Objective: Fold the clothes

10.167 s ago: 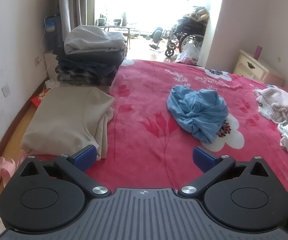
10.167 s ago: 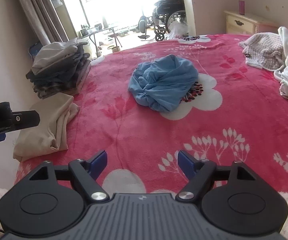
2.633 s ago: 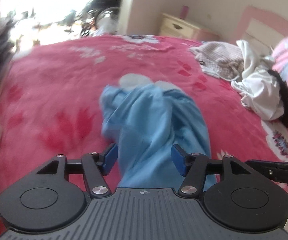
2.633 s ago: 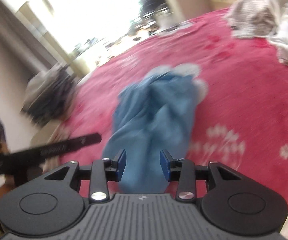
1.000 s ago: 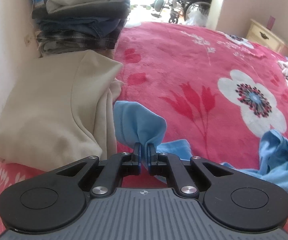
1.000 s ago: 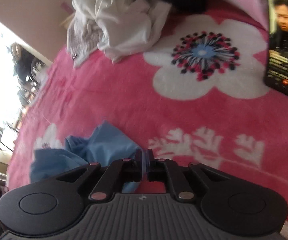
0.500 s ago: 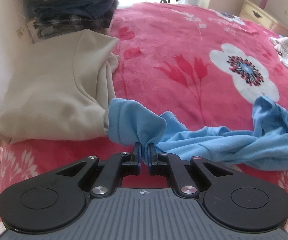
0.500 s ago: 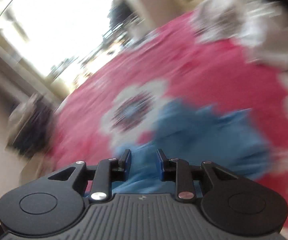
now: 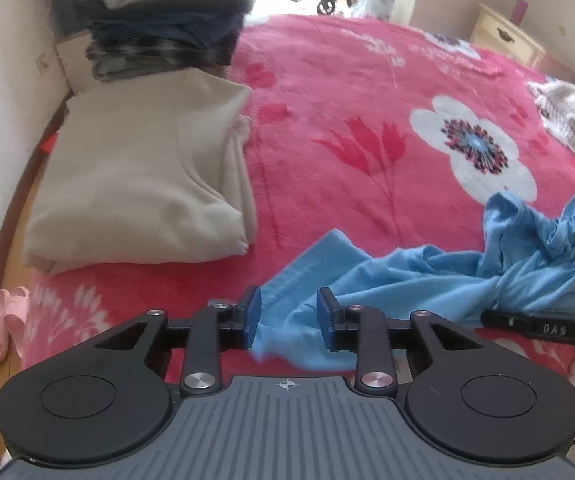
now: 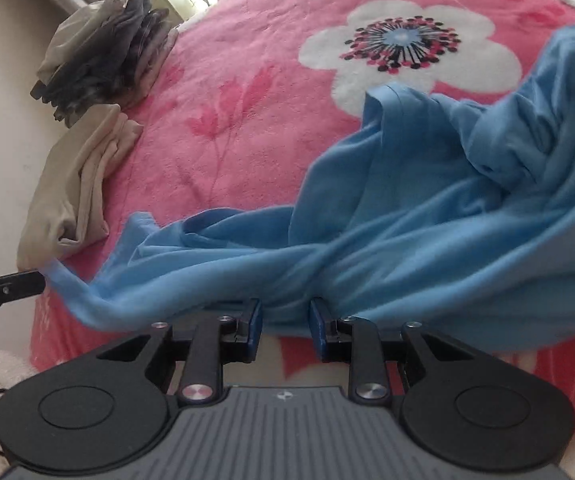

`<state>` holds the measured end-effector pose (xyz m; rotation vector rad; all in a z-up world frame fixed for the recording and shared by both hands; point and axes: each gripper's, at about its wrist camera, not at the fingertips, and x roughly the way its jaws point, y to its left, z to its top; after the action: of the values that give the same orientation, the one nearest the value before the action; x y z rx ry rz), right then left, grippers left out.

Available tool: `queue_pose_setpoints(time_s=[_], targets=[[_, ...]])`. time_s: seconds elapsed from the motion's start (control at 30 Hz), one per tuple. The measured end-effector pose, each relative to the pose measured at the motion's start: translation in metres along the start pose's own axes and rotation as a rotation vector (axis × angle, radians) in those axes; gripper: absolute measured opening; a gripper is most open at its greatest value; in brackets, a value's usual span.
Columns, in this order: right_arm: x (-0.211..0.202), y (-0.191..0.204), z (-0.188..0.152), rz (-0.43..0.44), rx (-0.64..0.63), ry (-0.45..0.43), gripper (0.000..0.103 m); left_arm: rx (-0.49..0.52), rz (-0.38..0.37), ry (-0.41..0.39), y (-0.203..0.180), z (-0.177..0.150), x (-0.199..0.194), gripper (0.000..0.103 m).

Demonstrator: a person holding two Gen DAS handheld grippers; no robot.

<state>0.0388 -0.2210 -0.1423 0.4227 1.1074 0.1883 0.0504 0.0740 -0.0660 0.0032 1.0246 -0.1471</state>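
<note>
Left wrist view, L to R: a pair of pink slippers [image 9: 5, 320] sits on the floor at 9 o'clock, off the bed edge. At 10 o'clock a folded beige garment [image 9: 143, 184] lies on the red floral fleece blanket [image 9: 327, 112], w/ a stack of folded grey and dark clothes [image 9: 167, 28] behind it at 11 (touching or just beside, can't tell). The left gripper [image 9: 287, 316] is at 6 o'clock; its jaws are opening, and one end of the crumpled light-blue cotton garment [image 9: 427, 276] lies between the blue pads, which stand apart from it and aren't pressing it. The blue cloth runs from there toward 3 o'clock in a twisted rope and bunches up near the right edge. A white flower print w/ dark centre [image 9: 473, 144] sits at 2 o'clock on the blanket; a cream bedside cabinet [image 9: 507, 36] is at 1, by the wall. A black bar of the other tool [image 9: 543, 326] pokes in at 4 o'clock.

Right wrist view: same beige garment [image 10: 75, 184] at 9, dark stack [image 10: 103, 56] at 10. The right gripper [image 10: 285, 330] is at 6 o'clock, parted (not clamped), its blue pads w/ a clear gap, the blue garment's edge lying just ahead of and over the tips; released as far as shows. The cloth spreads wide toward 3 o'clock.
</note>
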Motion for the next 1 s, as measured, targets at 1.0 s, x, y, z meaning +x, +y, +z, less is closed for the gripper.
queue_pose_setpoints(time_s=[1.0], targets=[[-0.025,-0.014,0.114,-0.094,-0.185,-0.075,0.037,0.329,-0.192,0.018,-0.082,0.017,0.102,0.052]])
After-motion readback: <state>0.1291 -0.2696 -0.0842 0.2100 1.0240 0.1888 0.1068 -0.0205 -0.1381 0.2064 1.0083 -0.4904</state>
